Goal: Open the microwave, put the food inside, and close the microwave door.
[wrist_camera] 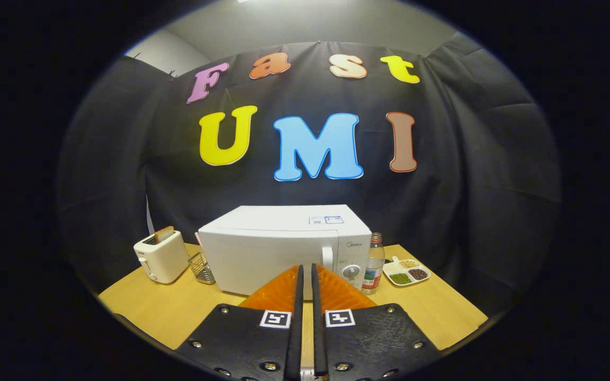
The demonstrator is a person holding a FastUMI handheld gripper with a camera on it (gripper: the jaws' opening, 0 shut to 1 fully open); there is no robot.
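Light falls from above, near the top of the frame, leaving the microwave (284,248) top and the desk (167,307) evenly bright, while the black cloth wall stays dim. Fisheye distortion bends the desk edge and the cloth folds toward the rim. Focus is sharp centrally; the tongs (305,280), nearly closed, look slightly soft.

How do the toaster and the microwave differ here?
The toaster is small and cream, with a slice of bread sticking up; the microwave is far larger, white, door shut. The toaster sits off to the side; the microwave lies just beyond the gripper, whose fingers are nearly closed on nothing. Both stand on the wooden table.
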